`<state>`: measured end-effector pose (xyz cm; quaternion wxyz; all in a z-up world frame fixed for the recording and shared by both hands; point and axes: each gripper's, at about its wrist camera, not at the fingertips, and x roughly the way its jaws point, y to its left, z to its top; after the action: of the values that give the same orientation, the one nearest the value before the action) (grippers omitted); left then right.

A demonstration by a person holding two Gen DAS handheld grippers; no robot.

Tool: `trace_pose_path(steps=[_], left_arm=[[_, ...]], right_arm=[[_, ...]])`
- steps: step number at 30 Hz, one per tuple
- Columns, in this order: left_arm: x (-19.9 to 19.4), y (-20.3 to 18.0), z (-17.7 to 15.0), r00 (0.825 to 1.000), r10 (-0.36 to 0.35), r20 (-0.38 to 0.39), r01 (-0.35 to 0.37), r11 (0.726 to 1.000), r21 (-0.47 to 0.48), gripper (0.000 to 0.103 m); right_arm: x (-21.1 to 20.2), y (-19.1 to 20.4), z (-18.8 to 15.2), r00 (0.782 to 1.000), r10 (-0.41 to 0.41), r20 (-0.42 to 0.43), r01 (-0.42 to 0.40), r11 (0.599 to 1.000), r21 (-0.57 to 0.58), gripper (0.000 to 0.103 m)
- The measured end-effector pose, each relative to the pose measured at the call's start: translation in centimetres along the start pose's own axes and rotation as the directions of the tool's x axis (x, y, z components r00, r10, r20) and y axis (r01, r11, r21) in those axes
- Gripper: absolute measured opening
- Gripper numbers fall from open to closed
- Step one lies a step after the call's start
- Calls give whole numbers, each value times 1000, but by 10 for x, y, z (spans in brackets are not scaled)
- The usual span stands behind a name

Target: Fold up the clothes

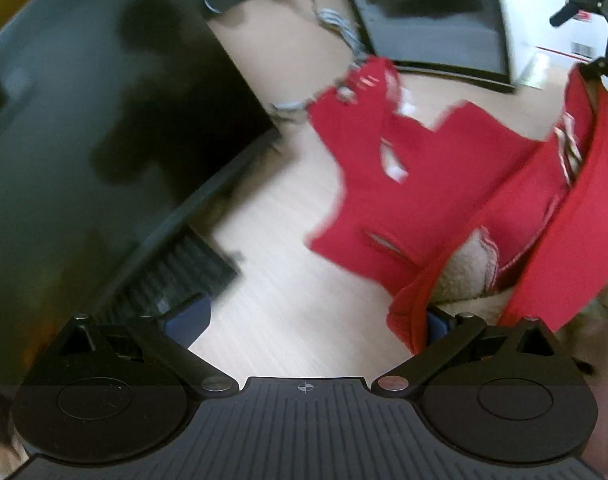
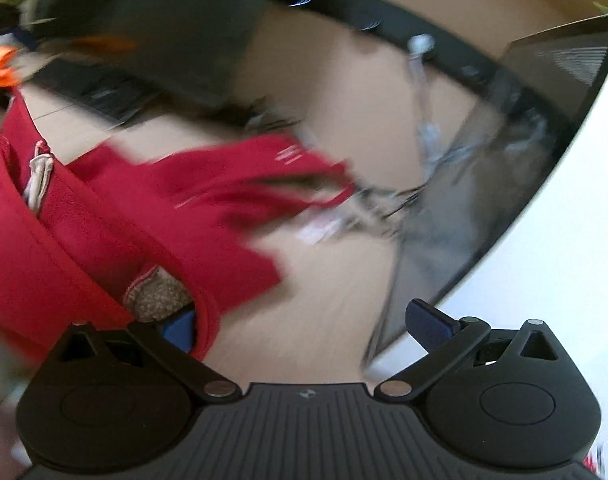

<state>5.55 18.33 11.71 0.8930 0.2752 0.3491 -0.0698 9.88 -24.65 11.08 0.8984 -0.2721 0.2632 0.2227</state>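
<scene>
Above table (image 1: 304,312): red garment (image 1: 404,200) hanging, presumably lifted to spread out; left gripper (image 1: 316,320) and right gripper (image 2: 308,324) both spread wide, edges draped over single fingers.

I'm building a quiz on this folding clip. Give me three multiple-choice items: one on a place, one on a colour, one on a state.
1. In the left wrist view, where does the garment lie relative to the left gripper?
A. to the right of it
B. to the left of it
C. out of view

2. What colour is the garment?
A. blue
B. red
C. green

3. How do the right gripper fingers stand?
A. shut tight
B. spread apart
C. out of view

Answers: 1 A, the cloth covers the right finger only; 2 B, red fabric with a pale fleece lining; 3 B, a wide gap of wooden table shows between the blue pads.
</scene>
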Motion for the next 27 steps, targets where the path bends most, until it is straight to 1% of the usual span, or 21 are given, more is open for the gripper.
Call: trace_pose_path(steps=[1,2,4,5,6,7,8,9,10,11,13,15,17,19,20,21,22,23,25,26,27], left_arm=[[15,6,7,1000,27,8,-26,999,-19,103],[36,15,13,999,34,-1,-34,997,-74,103],[77,32,23,999,45,-22,-48,982,-184,103],[100,39,22,999,-7,-45,-6,965,-264,103],[123,46,21,996,-59,-64,34,938,-344,103],[137,53,16,991,-115,-68,75,899,-432,103],[136,61,12,988,-154,-31,116,849,-516,103],[136,68,7,982,-188,10,157,789,-593,103],[135,76,3,974,-218,55,199,723,-662,103],[119,79,4,966,-226,122,249,704,-665,103],[87,85,5,938,-238,254,348,665,-661,103],[77,65,2,907,-313,282,421,681,-599,103],[66,44,-2,870,-387,304,492,688,-533,103],[55,24,-5,828,-460,319,560,687,-463,103],[49,14,-7,805,-496,325,593,683,-427,103],[44,4,-9,781,-531,328,624,677,-391,103],[39,-6,-11,755,-566,331,656,666,-355,103],[47,-15,-14,698,-619,360,716,602,-354,103],[62,-25,-13,637,-653,410,771,532,-350,103],[74,-30,-11,645,-630,432,764,539,-355,103],[84,-30,-8,682,-584,440,731,563,-386,103]], right_arm=[[18,0,9,999,-46,7,46,999,19,103],[38,4,14,997,-80,-6,80,996,29,103],[78,14,20,993,-105,-55,107,994,31,103],[93,17,19,991,-104,-81,107,994,37,103],[107,20,20,989,-101,-104,107,993,50,103],[119,20,20,988,-90,-127,100,992,74,103],[127,19,22,988,-80,-134,93,991,95,103],[126,15,24,989,-79,-126,94,988,118,103],[125,12,26,990,-79,-119,95,985,141,103],[119,8,27,991,-82,-102,98,982,161,103],[106,-1,31,994,-96,-58,106,973,203,103],[88,-11,35,994,-109,-2,106,962,250,103],[61,-12,37,992,-99,79,72,954,289,103],[32,-9,33,986,-10,165,-41,952,303,103],[18,-8,31,978,34,208,-98,947,306,103],[8,-2,27,967,100,234,-171,935,309,103],[8,3,25,953,173,248,-249,914,320,103],[8,8,22,933,244,263,-325,887,329,103],[24,26,14,884,381,270,-460,812,359,103],[36,33,11,881,402,252,-472,795,381,103],[52,39,7,887,407,218,-462,788,407,103]])
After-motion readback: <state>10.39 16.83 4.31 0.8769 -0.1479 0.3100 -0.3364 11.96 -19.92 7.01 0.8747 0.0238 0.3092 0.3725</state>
